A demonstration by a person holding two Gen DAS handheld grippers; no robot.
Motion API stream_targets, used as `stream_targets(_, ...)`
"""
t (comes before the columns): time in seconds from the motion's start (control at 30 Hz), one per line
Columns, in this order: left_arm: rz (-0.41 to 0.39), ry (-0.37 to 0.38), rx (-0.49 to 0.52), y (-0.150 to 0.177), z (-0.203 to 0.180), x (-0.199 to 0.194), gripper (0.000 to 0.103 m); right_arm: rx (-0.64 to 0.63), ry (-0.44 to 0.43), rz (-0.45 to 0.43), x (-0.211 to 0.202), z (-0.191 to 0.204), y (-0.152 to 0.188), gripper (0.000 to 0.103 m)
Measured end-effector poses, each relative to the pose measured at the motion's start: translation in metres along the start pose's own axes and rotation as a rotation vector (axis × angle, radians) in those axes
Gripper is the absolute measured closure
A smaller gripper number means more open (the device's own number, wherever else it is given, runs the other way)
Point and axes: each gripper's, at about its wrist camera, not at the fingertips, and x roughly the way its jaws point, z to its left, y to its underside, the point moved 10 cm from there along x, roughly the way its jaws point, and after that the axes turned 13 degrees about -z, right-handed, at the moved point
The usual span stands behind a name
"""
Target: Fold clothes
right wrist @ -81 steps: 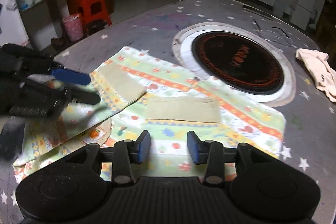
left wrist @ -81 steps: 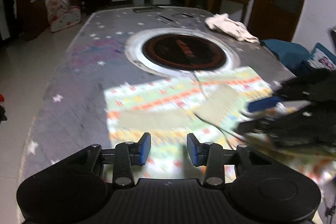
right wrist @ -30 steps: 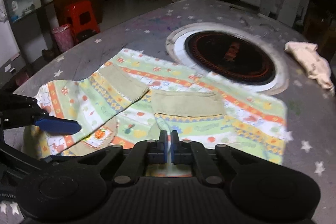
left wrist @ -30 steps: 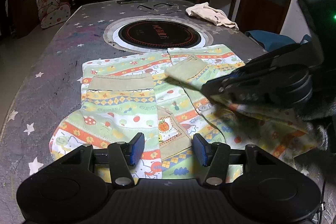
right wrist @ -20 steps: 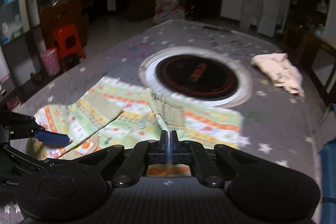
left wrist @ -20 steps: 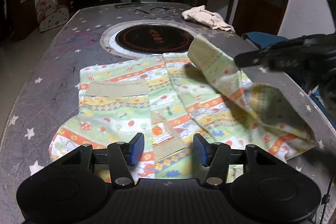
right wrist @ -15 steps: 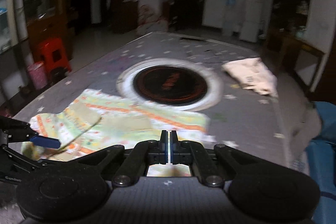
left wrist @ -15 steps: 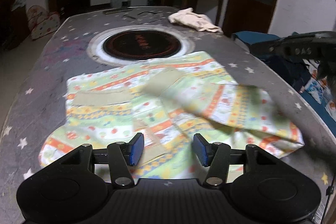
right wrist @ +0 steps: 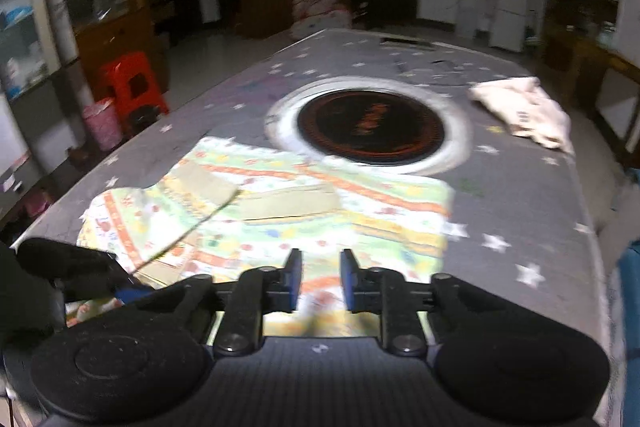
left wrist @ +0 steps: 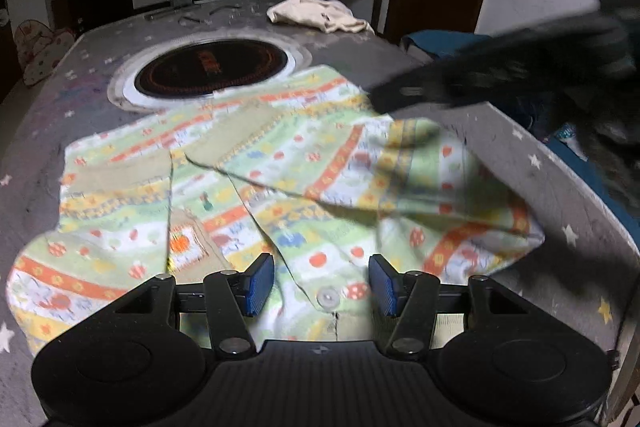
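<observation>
Now the patterned garment (left wrist: 248,187) lies spread on the near half of the starred worktop (right wrist: 520,187), its right sleeve laid loosely across the body. The right claw (right wrist: 319,283) is opening with nothing between its pads; the left claw (left wrist: 321,283) hovers spread, empty. Risk: the unpressed sleeve could slide back or crease.
</observation>
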Motion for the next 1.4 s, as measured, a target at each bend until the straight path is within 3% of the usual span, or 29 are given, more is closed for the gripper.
stream_targets(0.1, -0.011, 0.008, 0.026, 0.003, -0.003, -0.002, 0.047, -0.033, -0.043, 0.032, 0.024, 0.023, 0.002, 0.077)
stream_targets(0.17, -0.012, 0.020, 0.022, 0.005, -0.003, -0.004, 0.047, -0.063, -0.061, 0.053, 0.041, 0.038, 0.004, 0.070)
stream_targets(0.47, -0.020, 0.063, 0.008, 0.010, -0.006, -0.012, 0.046, -0.148, -0.058, 0.130, 0.091, 0.061, 0.017, 0.070)
stream_targets(0.53, -0.021, 0.066, 0.007, 0.010, -0.006, -0.012, 0.046, -0.158, -0.045, 0.124, 0.092, 0.060, 0.018, 0.086)
stream_targets(0.6, -0.020, 0.065, 0.009, 0.010, -0.007, -0.012, 0.045, -0.151, -0.036, 0.120, 0.089, 0.057, 0.017, 0.094)
stream_targets(0.8, -0.017, 0.065, 0.014, 0.010, -0.008, -0.012, 0.043, -0.133, -0.035, 0.073, 0.074, 0.050, 0.011, 0.099)
stream_targets(0.97, -0.016, 0.065, 0.017, 0.010, -0.009, -0.012, 0.042, -0.086, -0.051, 0.049, 0.060, 0.043, 0.005, 0.099)
stream_targets(1.4, -0.022, 0.069, 0.020, 0.011, -0.010, -0.011, 0.040, 0.181, -0.107, 0.072, 0.075, 0.026, 0.011, 0.098)
